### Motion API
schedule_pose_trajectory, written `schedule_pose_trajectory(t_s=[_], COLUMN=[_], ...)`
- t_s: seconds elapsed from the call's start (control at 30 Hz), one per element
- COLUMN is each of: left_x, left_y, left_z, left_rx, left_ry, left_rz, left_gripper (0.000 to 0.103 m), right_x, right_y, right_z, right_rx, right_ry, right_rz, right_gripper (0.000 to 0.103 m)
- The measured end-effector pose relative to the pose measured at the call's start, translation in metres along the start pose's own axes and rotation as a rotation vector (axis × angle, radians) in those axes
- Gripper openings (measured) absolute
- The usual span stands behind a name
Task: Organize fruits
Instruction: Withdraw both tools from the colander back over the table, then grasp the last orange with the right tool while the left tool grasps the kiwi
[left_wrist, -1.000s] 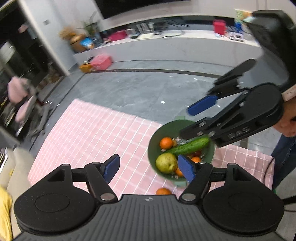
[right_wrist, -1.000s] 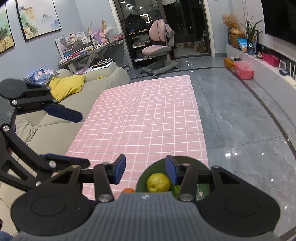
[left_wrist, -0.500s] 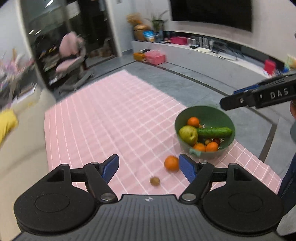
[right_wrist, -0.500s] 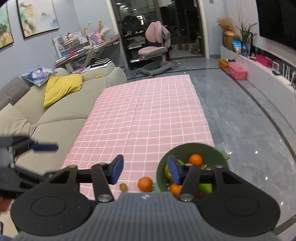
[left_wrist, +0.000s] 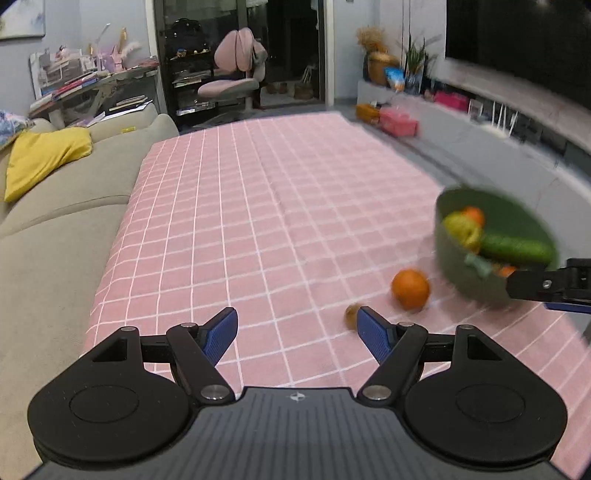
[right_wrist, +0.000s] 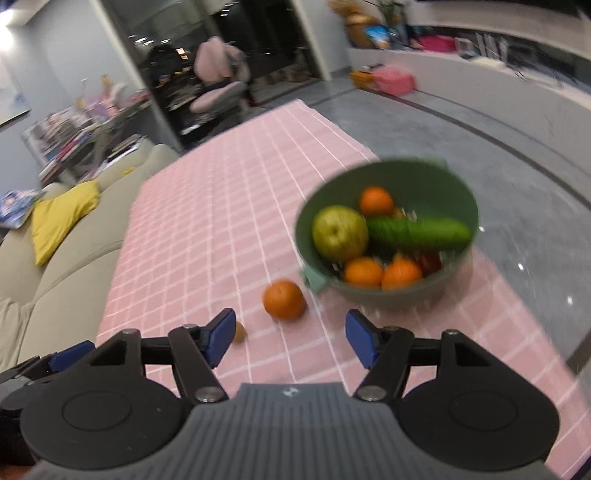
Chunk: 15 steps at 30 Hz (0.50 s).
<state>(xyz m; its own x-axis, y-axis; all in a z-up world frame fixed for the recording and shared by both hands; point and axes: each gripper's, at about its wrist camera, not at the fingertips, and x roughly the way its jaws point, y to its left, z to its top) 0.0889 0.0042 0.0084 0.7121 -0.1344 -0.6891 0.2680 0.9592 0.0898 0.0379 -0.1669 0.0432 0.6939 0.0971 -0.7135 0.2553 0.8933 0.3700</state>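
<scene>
A green bowl (right_wrist: 436, 177) on the pink checked cloth holds a yellow-green pear (right_wrist: 340, 232), a cucumber (right_wrist: 417, 233) and several oranges (right_wrist: 376, 200). In the left wrist view the bowl (left_wrist: 458, 273) sits at the right. One loose orange (right_wrist: 284, 299) (left_wrist: 410, 288) and a small brown fruit (right_wrist: 240, 331) (left_wrist: 352, 314) lie on the cloth beside it. My right gripper (right_wrist: 290, 338) hovers just short of the loose orange, jaws opening, nothing between them. My left gripper (left_wrist: 295, 336) is open and empty over the cloth, the brown fruit by its right fingertip.
The pink cloth (left_wrist: 258, 206) covers a long low table. A beige sofa (left_wrist: 55, 236) with a yellow cushion (left_wrist: 40, 158) runs along its left. Grey floor (right_wrist: 498, 140) lies to the right, a pink chair (left_wrist: 236, 74) and a desk beyond.
Both grippers have dropped toward the cloth. The left view rolled and swung from the bowl to face down the table. The right jaws have widened, and bowl and loose orange appear closer.
</scene>
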Motion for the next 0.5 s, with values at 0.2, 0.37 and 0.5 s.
schedule_pose_trajectory(t_s=[0.2,0.37,0.5], left_x=[0.032,0.048,0.064], left_y=[-0.035,-0.041,-0.029], left_z=[-0.015,-0.019,-0.009], left_rx=[0.252,0.462,0.545], left_ry=[0.008,0.012,0.037], left_rz=[-0.058,-0.166,-0.229], left_gripper=[0.082,0.079,0.072], right_x=[0.038,0.06,0.081], right_y=[0.008,0.013,0.014], right_z=[-0.026,-0.026,-0.022], right_rx=[0.053,0.079,0.095], right_ry=[0.021,0.018,0.042], right_rz=[-0.03,-0.024,-0.024], right_gripper=[0.063,0.062,0.058])
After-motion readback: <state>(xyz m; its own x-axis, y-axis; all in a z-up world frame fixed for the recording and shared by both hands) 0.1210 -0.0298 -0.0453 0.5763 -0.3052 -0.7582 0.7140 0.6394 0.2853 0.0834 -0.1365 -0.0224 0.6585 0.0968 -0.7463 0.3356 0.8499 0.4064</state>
